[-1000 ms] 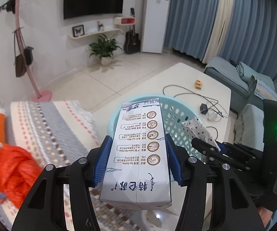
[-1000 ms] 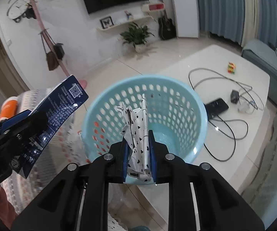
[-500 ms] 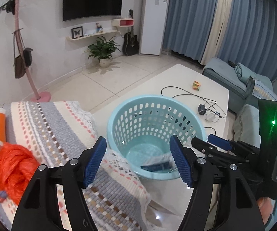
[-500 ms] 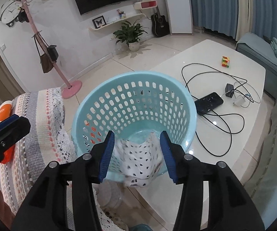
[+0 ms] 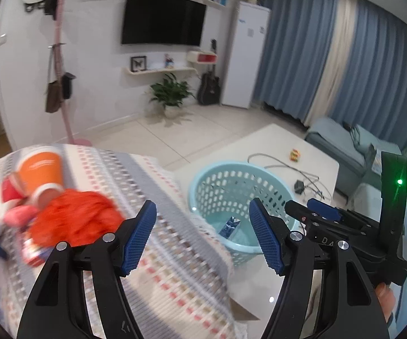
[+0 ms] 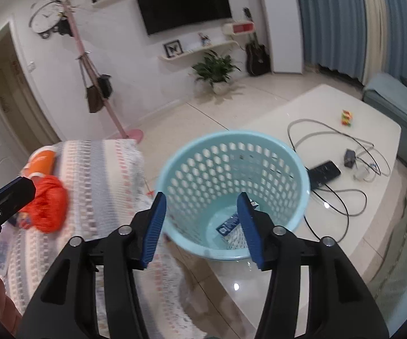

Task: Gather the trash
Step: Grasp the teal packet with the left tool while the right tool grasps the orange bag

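A light blue mesh basket (image 5: 203, 178) (image 6: 231, 135) stands on the white table. At its bottom lie a blue-and-white carton (image 5: 230, 226) (image 6: 227, 224) and a polka-dot wrapper (image 6: 236, 240). My left gripper (image 5: 202, 226) is open and empty, over the edge of a patterned cloth, left of the basket. My right gripper (image 6: 201, 206) hovers above the basket's near rim, its jaws opening with nothing between them; it also shows at the right as the right gripper (image 5: 302, 209). An orange plastic bag (image 5: 81, 214) (image 6: 47, 206) and an orange cup (image 5: 40, 169) (image 6: 42, 162) lie on the cloth.
The patterned cloth (image 6: 104, 175) covers a surface left of the basket, with small red and pink items (image 5: 11, 192) beside the bag. On the table (image 6: 373, 107) lie a phone (image 6: 324, 171), cables, a charger (image 6: 350, 156) and a coloured cube (image 6: 346, 117). A blue sofa (image 6: 395, 99) is at the right.
Both grippers opened: the carton left the left one, the polka-dot wrapper the right one, and both now lie in the basket. Both grippers rose; the left one swung towards the orange bag.
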### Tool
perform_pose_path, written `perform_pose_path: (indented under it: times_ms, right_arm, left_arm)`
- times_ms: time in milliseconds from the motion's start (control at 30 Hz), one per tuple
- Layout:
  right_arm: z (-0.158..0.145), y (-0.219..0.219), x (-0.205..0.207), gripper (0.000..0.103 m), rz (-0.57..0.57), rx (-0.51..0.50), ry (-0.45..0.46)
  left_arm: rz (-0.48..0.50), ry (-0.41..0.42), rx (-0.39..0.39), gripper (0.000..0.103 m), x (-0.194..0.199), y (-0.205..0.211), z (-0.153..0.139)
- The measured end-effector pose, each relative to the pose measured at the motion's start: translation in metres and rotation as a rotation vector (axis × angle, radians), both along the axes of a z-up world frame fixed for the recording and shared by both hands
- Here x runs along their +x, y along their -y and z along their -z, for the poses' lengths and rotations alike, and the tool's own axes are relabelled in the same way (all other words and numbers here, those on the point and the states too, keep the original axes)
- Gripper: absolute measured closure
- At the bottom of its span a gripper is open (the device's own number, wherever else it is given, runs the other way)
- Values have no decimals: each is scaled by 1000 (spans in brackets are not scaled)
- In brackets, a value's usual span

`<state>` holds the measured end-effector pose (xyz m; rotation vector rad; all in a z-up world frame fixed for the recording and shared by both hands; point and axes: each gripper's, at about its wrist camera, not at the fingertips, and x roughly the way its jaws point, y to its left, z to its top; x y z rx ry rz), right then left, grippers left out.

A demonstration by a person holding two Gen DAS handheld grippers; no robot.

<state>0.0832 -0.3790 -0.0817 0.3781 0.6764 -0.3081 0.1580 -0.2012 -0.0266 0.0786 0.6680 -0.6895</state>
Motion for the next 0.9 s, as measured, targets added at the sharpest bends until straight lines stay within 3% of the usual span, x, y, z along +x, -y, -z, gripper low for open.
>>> perform_pose_path:
  times_ms: [233, 533, 700, 900]
  right_arm:
    - [-35, -60, 1, 42, -114, -57, 93]
    - [-49, -147, 31, 29, -309, -132, 163]
    - [-39, -178, 58, 21, -381, -169, 163]
    - [-13, -196, 94, 20, -411, -182, 92]
  left_arm:
    - [-132, 48, -50, 36, -19, -75, -24]
    - [-447, 85, -32, 36, -36, -213, -32]
    - [-636, 41, -27, 36, -43, -293, -13]
    - [-819, -62, -50, 36, -48, -378, 23]
